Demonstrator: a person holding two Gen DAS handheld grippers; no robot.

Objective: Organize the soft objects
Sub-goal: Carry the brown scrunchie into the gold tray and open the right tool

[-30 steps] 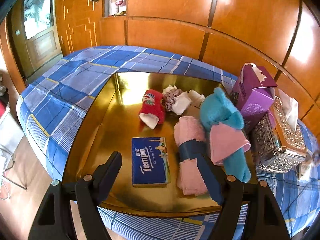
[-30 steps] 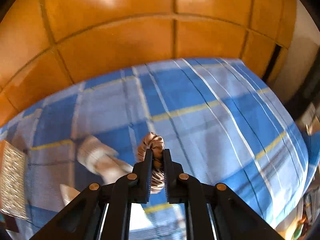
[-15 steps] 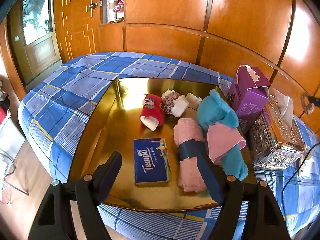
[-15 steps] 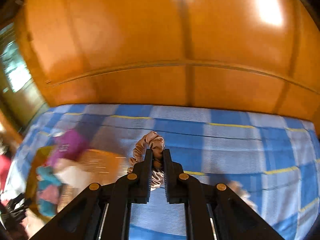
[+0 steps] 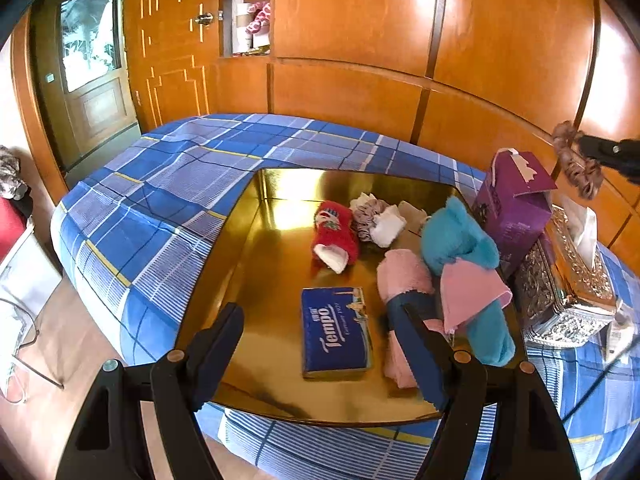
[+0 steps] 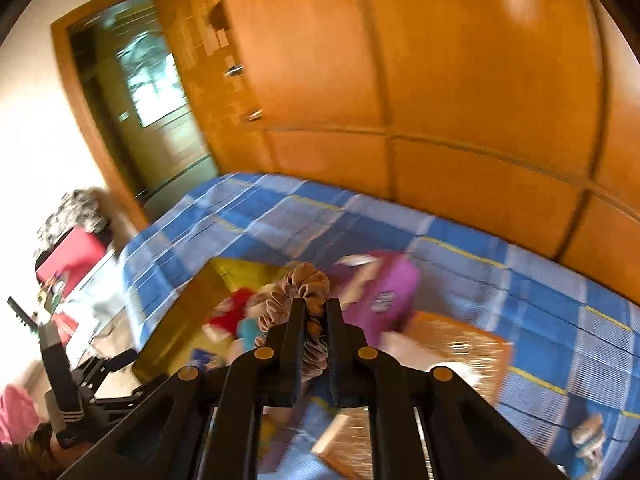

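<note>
My right gripper (image 6: 315, 305) is shut on a beige scrunchie (image 6: 298, 286) and holds it in the air above the bed. In the left wrist view the scrunchie (image 5: 576, 164) hangs at the far right, above the purple box (image 5: 514, 204). A gold tray (image 5: 260, 264) on the bed holds a red sock (image 5: 335, 236), a mauve scrunchie (image 5: 364, 216), white socks (image 5: 387, 222), a pink rolled towel (image 5: 402, 276), a teal plush (image 5: 456, 240) with a pink cloth (image 5: 468, 292), and a blue Tempo tissue pack (image 5: 336, 332). My left gripper (image 5: 320, 348) is open and empty over the tray's near edge.
A blue plaid bedspread (image 5: 168, 184) covers the bed. A silver box (image 5: 540, 296) and a gold tissue box (image 5: 580, 264) stand right of the tray. Wooden wall panels (image 5: 400, 40) rise behind the bed. A door (image 5: 92, 80) is at the far left.
My right gripper has swung left with the beige scrunchie, from over the bare bedspread to above the purple box and tray. My left gripper stays open, its view shifted slightly.
</note>
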